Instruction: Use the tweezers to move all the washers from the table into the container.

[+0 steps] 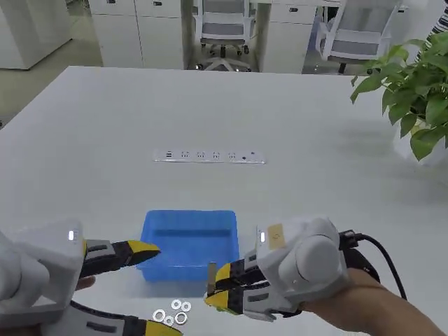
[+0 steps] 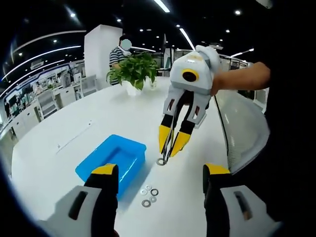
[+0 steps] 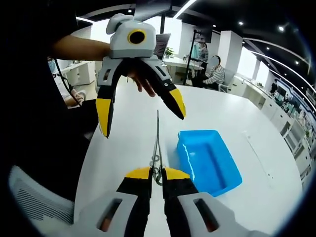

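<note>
Right gripper (image 3: 157, 174): jaws together, clamped on the tweezers (image 3: 157, 143) low on the handle; the tips point out ahead of the jaws.
Left gripper (image 3: 141, 121): jaws wide apart, holding nothing, hovering above the table (image 1: 210, 112) just in front of the container (image 1: 183, 270).
Washers (image 1: 175, 313): small loose cluster lying flat on the table, near the front wall of the container and outside it, between the two grippers.
Single washer (image 2: 161, 161): sits right at the tweezer tips in the left gripper view; cannot tell whether it is pinched or lying on the table.
Container: blue open tray, upright; no washer can be made out inside it.
Progress (judgement): early, with most washers not yet moved.
Handling (judgement): the washers look like thin metal rings, so light, stiff and smooth; likely to skate on the tabletop or flip out of a weak pinch. Not fragile.
Where to grip (judgement): one tip through the hole and one outside the rim, or lift an edge first; pinching a flat ring from above is unreliable.
Risk (judgement): the neighbours touch, so a careless poke may scatter the cluster.
</note>
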